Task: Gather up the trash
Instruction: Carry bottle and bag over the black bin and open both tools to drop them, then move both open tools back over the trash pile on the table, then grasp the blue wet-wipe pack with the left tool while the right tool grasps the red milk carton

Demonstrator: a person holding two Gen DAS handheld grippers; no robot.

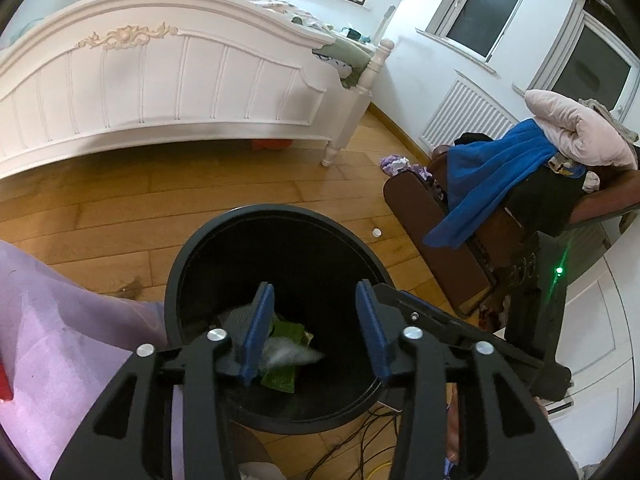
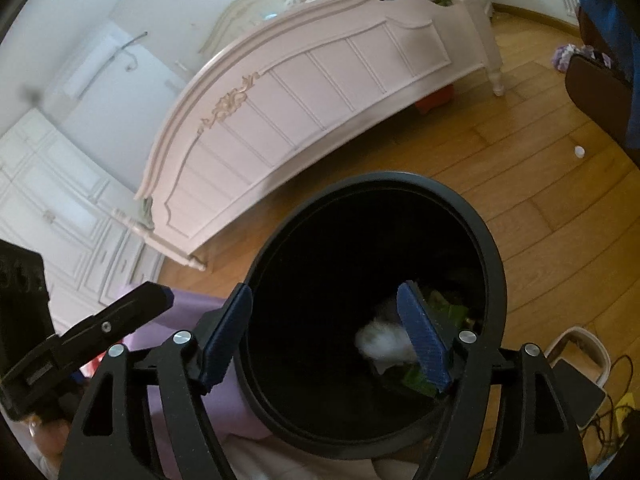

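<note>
Both grippers hang over the mouth of a round black trash bin (image 1: 276, 240) that stands on the wooden floor (image 1: 120, 200) near the foot of a white bed (image 1: 160, 80). The left gripper (image 1: 314, 328) has its blue pads parted with nothing pinched between them; a blurred white wad of trash (image 1: 292, 354) shows below and between the fingers, inside the bin and apart from both pads; it lies over green wrappers (image 1: 280, 378) at the bin's bottom. The right gripper (image 2: 328, 336) stands wider open and likewise grips nothing; in its view the same white wad (image 2: 380, 344) is a smear low in the bin, just beside the right-hand blue pad (image 2: 424, 344), whether touching it or merely behind it cannot be told; the green wrappers (image 2: 452, 314) lie toward the bin's right wall. The other gripper's black finger (image 2: 120, 320) reaches in from the left edge of that view. On the floor, well apart from the bin's rim, a small white cap (image 1: 376, 232) lies toward a brown chair (image 1: 440, 248) heaped with a blue cloth (image 1: 492, 176) and a pink duvet (image 1: 572, 128); lilac cloth (image 1: 394, 162) lies by the skirting; black cables (image 1: 360, 448) trail beside the bin's base.
</note>
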